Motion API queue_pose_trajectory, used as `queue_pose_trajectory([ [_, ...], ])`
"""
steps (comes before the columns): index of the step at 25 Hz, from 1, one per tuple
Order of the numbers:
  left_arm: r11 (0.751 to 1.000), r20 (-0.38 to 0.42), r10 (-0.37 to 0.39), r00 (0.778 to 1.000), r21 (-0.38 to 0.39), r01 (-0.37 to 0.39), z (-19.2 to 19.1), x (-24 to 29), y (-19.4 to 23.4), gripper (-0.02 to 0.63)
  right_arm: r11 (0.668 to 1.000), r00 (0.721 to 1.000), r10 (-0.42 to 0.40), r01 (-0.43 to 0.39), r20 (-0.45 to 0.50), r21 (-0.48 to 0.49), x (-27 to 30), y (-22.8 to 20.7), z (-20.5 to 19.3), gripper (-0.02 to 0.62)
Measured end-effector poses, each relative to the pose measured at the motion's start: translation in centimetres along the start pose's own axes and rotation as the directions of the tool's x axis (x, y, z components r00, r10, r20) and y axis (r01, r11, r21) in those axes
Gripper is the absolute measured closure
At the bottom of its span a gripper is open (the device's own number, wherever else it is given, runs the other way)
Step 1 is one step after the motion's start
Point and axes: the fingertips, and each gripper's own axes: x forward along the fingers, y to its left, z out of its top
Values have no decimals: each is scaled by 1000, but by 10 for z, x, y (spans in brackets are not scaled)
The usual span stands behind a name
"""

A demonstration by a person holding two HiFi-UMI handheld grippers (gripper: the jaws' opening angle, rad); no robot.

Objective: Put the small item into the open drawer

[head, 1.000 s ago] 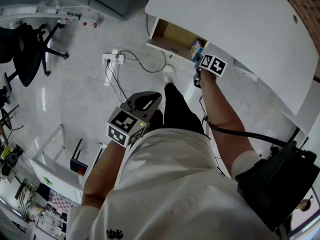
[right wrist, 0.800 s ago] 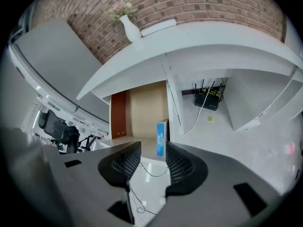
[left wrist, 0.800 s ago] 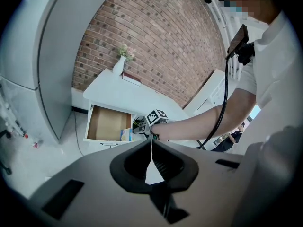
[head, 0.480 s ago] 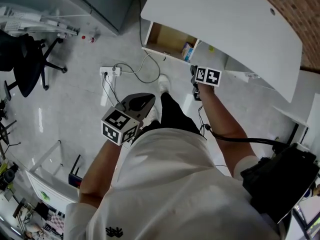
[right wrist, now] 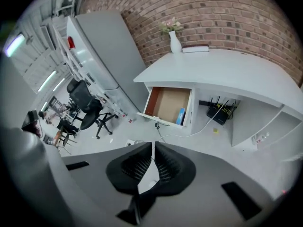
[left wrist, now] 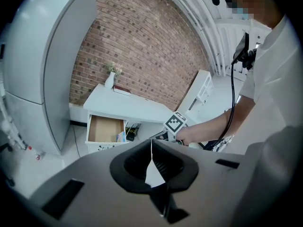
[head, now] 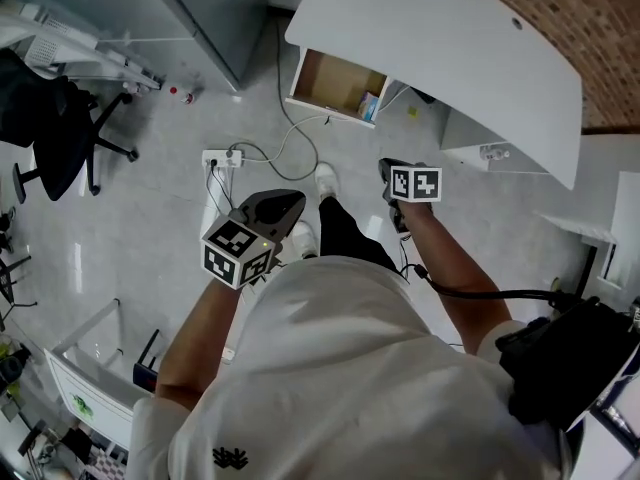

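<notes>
while the small blue box (right wrist: 180, 116) rests inside the open drawer (right wrist: 165, 103), set against the wall at the drawer's 3 o'clock side with its long axis running from drawer front to back, both grippers hang over the floor well apart from it. the right gripper (right wrist: 152, 146) has its fingers closing, almost together with nothing between them, the box beyond at its 12 o'clock; the left gripper (left wrist: 151, 142) has its fingers pressed together, empty. a vase (right wrist: 174, 41) and a red book (right wrist: 195, 48) stand on the white bench (right wrist: 246, 74), a router (right wrist: 218, 112) sits beneath it, and a power strip (head: 222, 158) with cables lies on the floor.
</notes>
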Motion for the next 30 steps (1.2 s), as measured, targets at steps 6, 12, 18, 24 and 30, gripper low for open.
queue_pose_trajectory([
  [6, 1000, 31, 20, 999, 1, -20, -27, -43, -24, 580, 997, 997, 72, -71, 24, -40, -57, 49, -48, 557],
  [12, 999, 59, 19, 998, -31, -17, -50, -74, -41, 580, 991, 992, 114, -110, 50, -81, -100, 90, -80, 560],
  [18, 1000, 65, 14, 998, -6, -13, -65, -93, -56, 580, 985, 985, 143, -132, 100, -114, -137, 124, -101, 561],
  [24, 1000, 58, 4, 998, 7, -4, -75, -101, -67, 580, 976, 981, 164, -146, 106, -161, -160, 147, -124, 562],
  [30, 1000, 71, 11, 997, -10, -11, -86, -108, -73, 580, 963, 976, 189, -163, 106, -216, -170, 166, -139, 563],
])
